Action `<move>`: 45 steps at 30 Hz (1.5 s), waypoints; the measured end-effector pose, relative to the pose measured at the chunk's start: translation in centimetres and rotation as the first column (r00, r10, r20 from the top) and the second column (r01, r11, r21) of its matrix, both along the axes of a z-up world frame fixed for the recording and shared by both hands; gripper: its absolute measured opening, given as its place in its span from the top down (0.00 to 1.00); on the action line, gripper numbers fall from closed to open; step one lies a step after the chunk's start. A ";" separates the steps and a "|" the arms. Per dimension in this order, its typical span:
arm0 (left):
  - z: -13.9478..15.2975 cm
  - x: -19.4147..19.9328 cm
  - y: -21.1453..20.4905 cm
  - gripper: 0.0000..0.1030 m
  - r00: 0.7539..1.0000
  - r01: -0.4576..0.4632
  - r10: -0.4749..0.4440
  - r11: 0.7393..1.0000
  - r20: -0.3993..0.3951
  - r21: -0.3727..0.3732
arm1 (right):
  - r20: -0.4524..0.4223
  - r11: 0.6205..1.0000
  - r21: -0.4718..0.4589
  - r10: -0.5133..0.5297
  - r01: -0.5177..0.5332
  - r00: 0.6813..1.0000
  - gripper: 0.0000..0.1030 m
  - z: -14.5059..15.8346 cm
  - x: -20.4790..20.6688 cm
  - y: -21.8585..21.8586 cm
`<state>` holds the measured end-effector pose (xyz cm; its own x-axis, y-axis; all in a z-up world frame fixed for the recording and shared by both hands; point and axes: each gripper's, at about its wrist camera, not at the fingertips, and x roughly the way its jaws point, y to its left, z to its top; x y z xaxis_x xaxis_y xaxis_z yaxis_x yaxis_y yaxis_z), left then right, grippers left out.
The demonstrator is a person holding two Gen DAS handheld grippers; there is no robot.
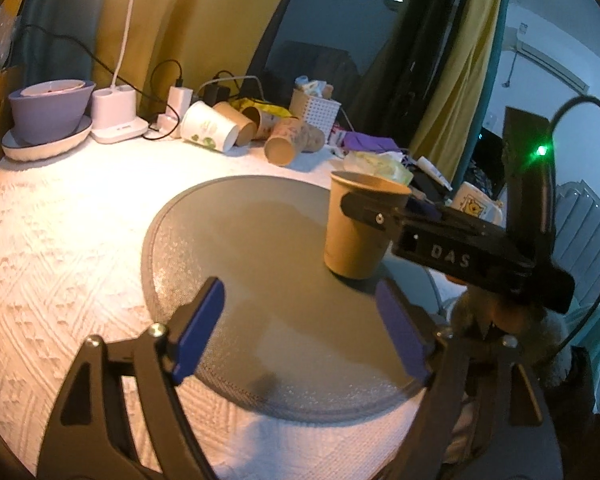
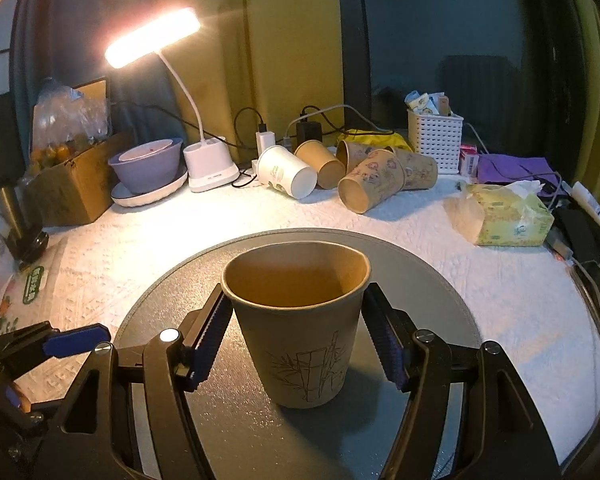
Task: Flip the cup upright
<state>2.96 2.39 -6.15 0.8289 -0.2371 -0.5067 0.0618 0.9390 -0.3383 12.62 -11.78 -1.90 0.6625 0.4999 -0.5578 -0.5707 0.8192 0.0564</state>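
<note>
A brown paper cup (image 2: 300,332) with a bamboo drawing stands upright, mouth up, on the round grey mat (image 2: 428,292). My right gripper (image 2: 300,340) has its blue pads on both sides of the cup near the rim, touching it. In the left wrist view the same cup (image 1: 354,236) stands at the mat's right side (image 1: 240,248) with the right gripper's finger across it. My left gripper (image 1: 300,332) is open and empty, low over the mat's near edge, to the left of the cup.
Several paper cups (image 2: 370,186) lie on their sides at the back, beside a white cup (image 2: 286,174). A lit desk lamp (image 2: 210,160), a purple bowl (image 2: 146,166), a white basket (image 2: 436,140), a tissue pack (image 2: 500,216) and cables ring the white cloth.
</note>
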 end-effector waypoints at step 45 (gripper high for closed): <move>4.9 -4.6 -3.2 0.11 0.986 -0.075 0.046 0.981 0.161 0.177 | 0.054 0.998 -0.013 -0.063 0.064 0.997 0.18 4.2 -9.1 -5.3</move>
<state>-1.60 -0.86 -1.29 0.9110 -0.1002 -0.4001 0.0418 0.9875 -0.1522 3.55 -17.10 2.28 0.7215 0.4480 -0.5280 -0.5195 0.8543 0.0151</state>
